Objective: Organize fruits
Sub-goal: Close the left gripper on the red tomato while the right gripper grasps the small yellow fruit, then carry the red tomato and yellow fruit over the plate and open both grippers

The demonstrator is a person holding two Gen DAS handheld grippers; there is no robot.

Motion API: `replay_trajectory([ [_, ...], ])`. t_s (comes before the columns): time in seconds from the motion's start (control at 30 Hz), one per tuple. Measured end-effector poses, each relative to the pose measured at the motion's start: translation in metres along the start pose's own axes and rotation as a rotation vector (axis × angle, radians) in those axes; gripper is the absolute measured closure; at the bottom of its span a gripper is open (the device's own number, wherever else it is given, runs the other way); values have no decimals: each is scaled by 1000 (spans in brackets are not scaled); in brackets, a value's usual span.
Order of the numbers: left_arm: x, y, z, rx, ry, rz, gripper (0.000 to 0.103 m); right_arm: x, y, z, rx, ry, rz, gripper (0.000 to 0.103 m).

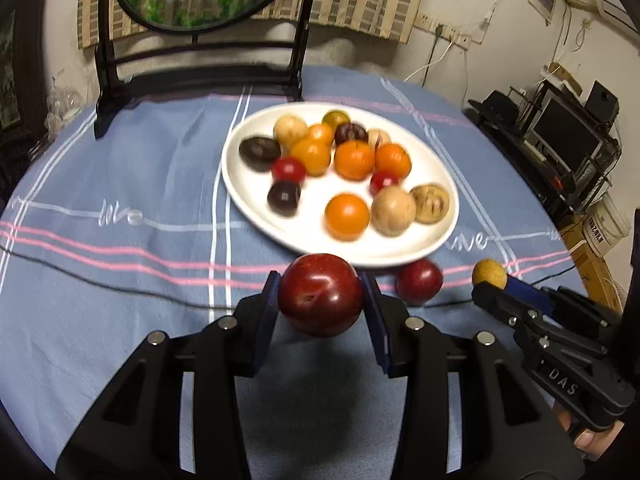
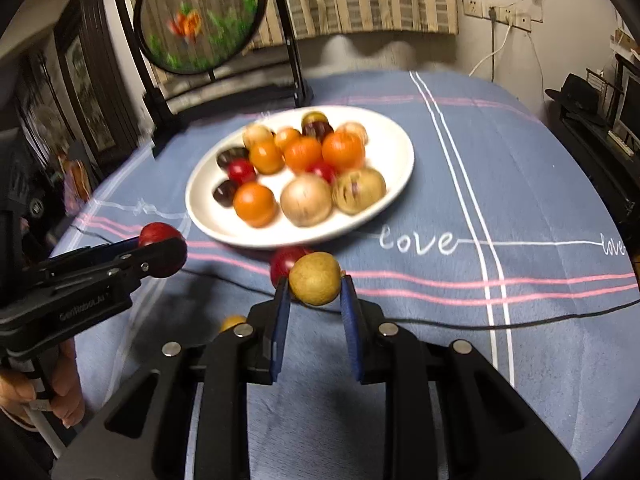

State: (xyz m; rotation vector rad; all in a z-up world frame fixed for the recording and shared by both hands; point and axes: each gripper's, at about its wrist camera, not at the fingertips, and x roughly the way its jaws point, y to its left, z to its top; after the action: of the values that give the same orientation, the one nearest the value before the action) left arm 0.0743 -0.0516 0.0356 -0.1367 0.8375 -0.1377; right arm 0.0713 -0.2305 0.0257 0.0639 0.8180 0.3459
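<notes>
Black claw (image 1: 321, 300) frames, blue pads (image 2: 281, 332) (silver screws), bare skin

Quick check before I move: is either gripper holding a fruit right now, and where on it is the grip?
Both. The left gripper clamps a dark red plum across its middle; the right gripper pinches a small tan fruit by its sides.

Both my grippers are loaded, side by side.
My left gripper (image 1: 320, 300) clamps a red plum (image 1: 320, 294); my right gripper (image 2: 315, 286) pinches a tan fruit (image 2: 315, 278).

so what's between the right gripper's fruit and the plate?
One loose red fruit on the cloth, just before the plate rim; right wrist view shows it.
</notes>
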Motion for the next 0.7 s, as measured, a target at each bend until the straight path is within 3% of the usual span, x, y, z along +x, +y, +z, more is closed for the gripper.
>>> replay_trajectory([
  [0.23,-14,-5,31,38,-59,-2,61,-31,4,25,28,-121,34,77],
  [0.3,-12,-6,41,39,-71,-5,61,-30,6,39,10,-120,46,77],
  [0.7,41,-6,93,11,-77,-14,61,37,1,110,31,-96,5,77],
])
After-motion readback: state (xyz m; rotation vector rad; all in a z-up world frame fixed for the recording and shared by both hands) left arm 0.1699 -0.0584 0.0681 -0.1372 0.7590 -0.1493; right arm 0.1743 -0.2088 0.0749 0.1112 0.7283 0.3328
